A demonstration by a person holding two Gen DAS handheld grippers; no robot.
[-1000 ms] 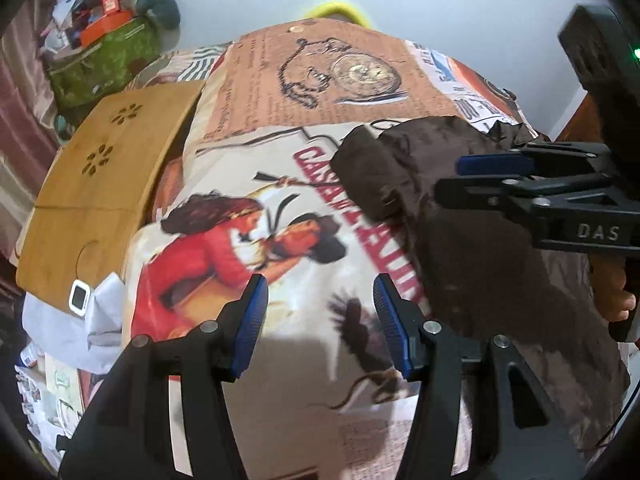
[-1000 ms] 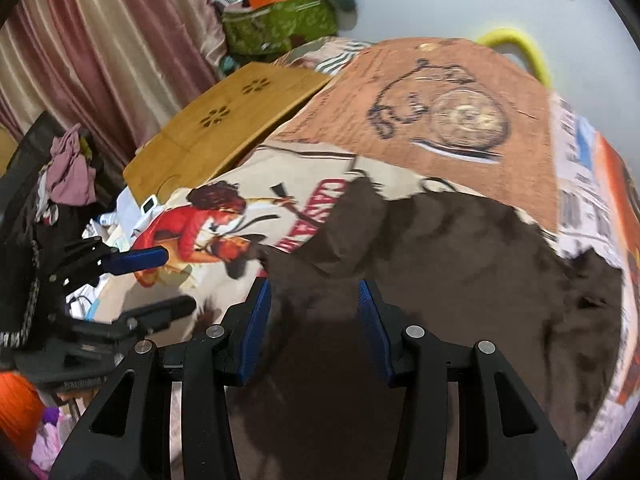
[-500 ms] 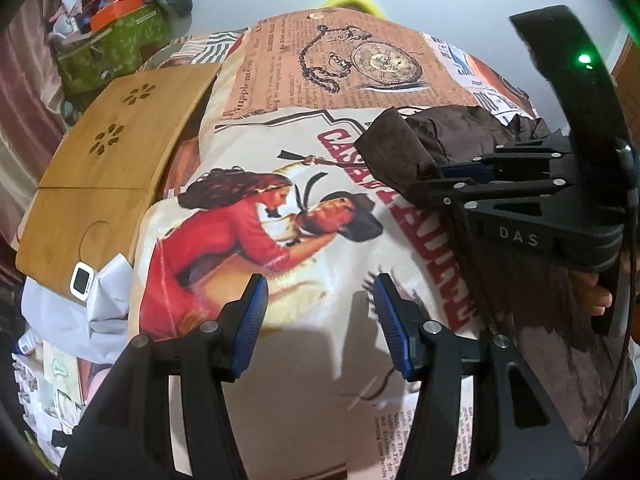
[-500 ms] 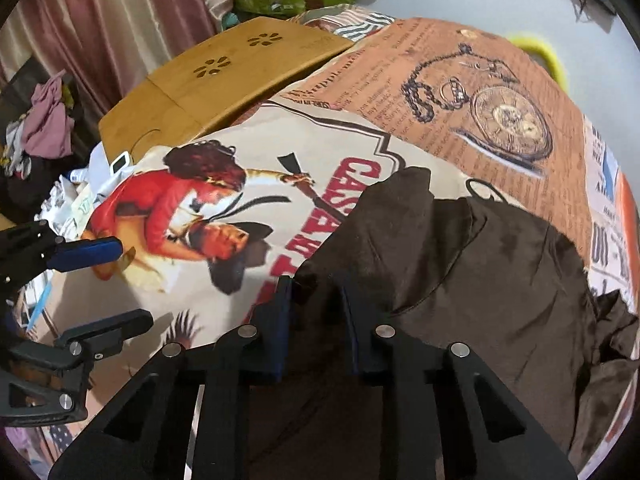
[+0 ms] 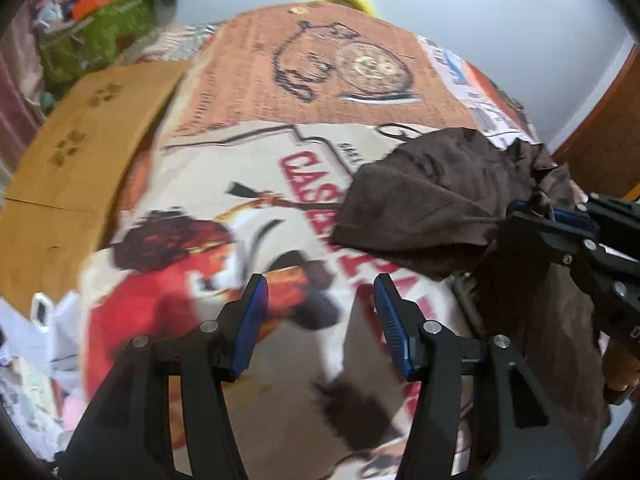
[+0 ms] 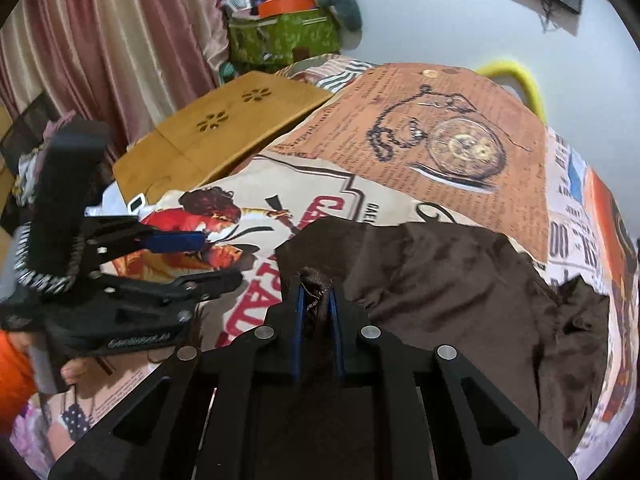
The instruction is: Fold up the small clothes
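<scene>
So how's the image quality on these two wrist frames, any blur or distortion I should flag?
Left wrist view: motion blur smears the printed bedspread and wooden board, while the left gripper stays sharp. Right wrist view: mostly crisp, with the right gripper closing on the brown garment; only the other gripper at left is slightly blurred. Both show strong fisheye bending and dark corner vignetting. Lighting is soft, without glare.

One brown garment point(image 6: 460, 280) lies on one printed bedsheet point(image 6: 460, 100). Left of the bedsheet sits one wooden lap desk point(image 6: 224, 132); beyond it, one green bag point(image 6: 280, 36). Two claws: left claw point(image 5: 318, 316), right claw point(image 6: 316, 300).
</scene>
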